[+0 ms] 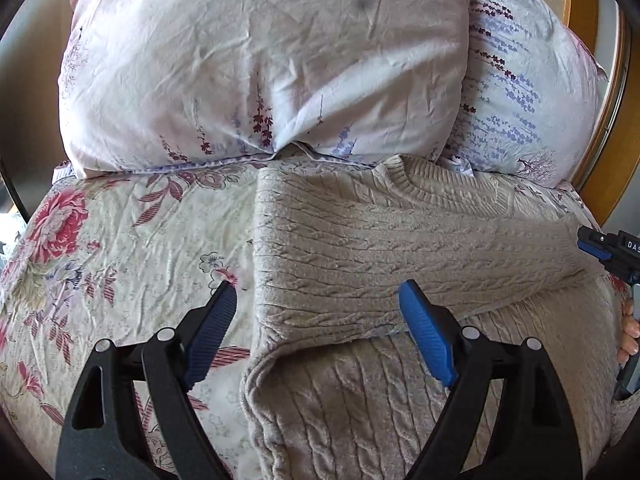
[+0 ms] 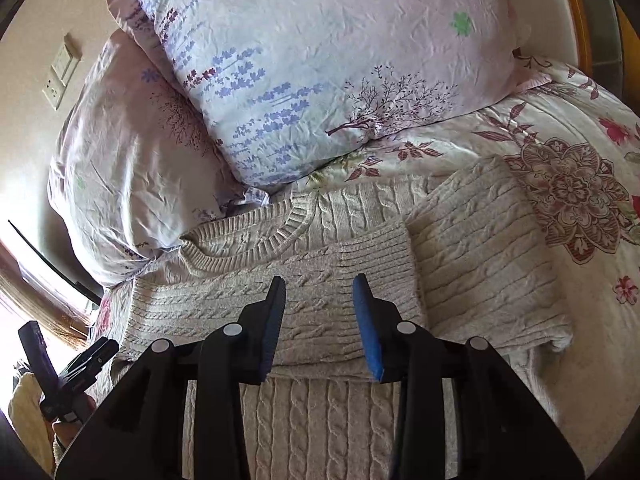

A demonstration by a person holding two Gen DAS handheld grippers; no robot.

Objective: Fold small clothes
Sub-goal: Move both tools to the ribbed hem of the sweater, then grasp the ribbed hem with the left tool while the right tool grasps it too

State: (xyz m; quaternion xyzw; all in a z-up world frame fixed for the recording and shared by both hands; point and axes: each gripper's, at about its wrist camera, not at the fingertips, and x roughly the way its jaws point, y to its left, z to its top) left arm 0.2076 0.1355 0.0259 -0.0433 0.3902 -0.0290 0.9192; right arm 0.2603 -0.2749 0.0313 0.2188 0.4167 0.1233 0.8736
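A beige cable-knit sweater (image 1: 360, 264) lies on the flowered bedspread (image 1: 120, 240), its ribbed collar toward the pillows and both sleeves folded across the chest. My left gripper (image 1: 318, 300) is open and empty, hovering over the sweater's left folded edge. My right gripper (image 2: 320, 292) is open and empty above the folded sleeve of the sweater (image 2: 320, 272). The right gripper also shows at the right edge of the left wrist view (image 1: 612, 248). The left gripper shows at the lower left of the right wrist view (image 2: 76, 368).
Two lavender-print pillows (image 1: 260, 68) (image 2: 328, 72) lean against the wall behind the sweater. The flowered bedspread (image 2: 580, 184) extends on both sides. A wooden bed frame (image 1: 588, 8) curves at the right. Wall switches (image 2: 60, 72) sit at the left.
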